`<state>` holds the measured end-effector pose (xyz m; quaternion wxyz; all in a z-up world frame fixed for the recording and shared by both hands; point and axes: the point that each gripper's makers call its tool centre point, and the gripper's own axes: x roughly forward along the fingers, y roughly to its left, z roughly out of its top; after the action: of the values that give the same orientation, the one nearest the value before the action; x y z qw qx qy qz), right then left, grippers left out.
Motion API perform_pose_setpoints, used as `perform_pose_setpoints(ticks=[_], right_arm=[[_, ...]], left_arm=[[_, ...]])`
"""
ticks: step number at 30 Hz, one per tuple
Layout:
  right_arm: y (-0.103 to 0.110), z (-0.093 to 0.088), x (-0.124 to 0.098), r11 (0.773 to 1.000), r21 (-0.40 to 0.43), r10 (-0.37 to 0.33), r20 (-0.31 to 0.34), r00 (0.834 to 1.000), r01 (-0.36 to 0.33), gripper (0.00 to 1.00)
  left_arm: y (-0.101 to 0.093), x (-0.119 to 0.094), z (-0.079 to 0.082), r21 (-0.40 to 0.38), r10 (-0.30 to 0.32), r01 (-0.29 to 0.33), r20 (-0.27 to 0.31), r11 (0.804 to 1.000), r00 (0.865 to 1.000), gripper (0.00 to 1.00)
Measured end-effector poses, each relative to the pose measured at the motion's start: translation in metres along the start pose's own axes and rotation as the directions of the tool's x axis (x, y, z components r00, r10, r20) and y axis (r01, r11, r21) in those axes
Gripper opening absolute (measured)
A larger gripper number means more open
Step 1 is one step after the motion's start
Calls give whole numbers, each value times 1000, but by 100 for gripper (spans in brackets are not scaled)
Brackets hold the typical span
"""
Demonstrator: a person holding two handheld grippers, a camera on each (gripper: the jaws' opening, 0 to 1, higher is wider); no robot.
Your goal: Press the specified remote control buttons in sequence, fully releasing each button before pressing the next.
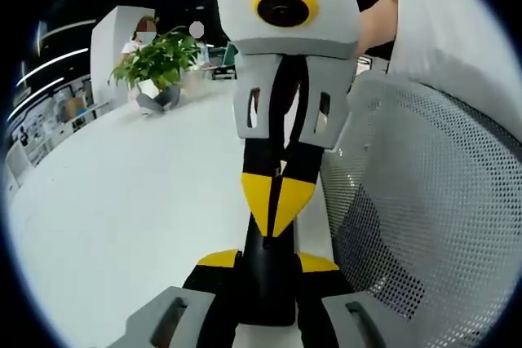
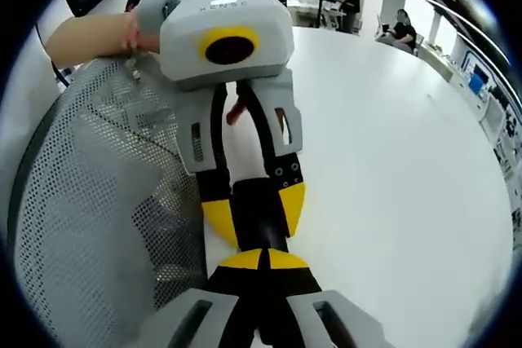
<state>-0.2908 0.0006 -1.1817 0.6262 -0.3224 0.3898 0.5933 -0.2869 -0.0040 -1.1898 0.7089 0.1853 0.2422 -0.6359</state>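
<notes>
Entry: left gripper (image 1: 269, 260) is clamping the remote control (image 1: 265, 283); right gripper (image 2: 265, 260), jaws closed together, is pressing tip-first on it, best squarely, then lifting fully clear.

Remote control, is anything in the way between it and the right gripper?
Nothing visible is. The left gripper holds the black remote control in its jaws, and the right gripper, jaws shut, points straight at its end, seemingly touching it.

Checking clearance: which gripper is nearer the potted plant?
Right. In the left gripper view the right gripper reaches in from the plant's side, with the potted plant far behind it; the left gripper, holding the black remote, sits further back.
</notes>
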Motion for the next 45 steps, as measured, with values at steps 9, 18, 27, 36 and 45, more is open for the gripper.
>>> perform_pose_setpoints(ticks=[9, 18, 27, 36, 45], right_arm=[[0, -1, 2, 999, -43, -36, -54, 998, 34, 0], [0, 0, -2, 999, 33, -5, 33, 999, 4, 0], [6, 6, 2, 1000, -21, -5, 30, 1000, 6, 0], [4, 7, 4, 1000, -14, 7, 3, 1000, -7, 0], [5, 6, 5, 1000, -8, 15, -65, 998, -15, 0]], left_arm=[[0, 1, 0, 4, 2, -2, -6, 1000, 1000, 25], [0, 1, 0, -10, 2, -2, 3, 1000, 1000, 25], [0, 0, 1, -11, 2, -2, 4, 1000, 1000, 25], [0, 1, 0, -6, 3, -3, -1, 1000, 1000, 25], [0, 1, 1, -4, 5, -5, -8, 1000, 1000, 25]])
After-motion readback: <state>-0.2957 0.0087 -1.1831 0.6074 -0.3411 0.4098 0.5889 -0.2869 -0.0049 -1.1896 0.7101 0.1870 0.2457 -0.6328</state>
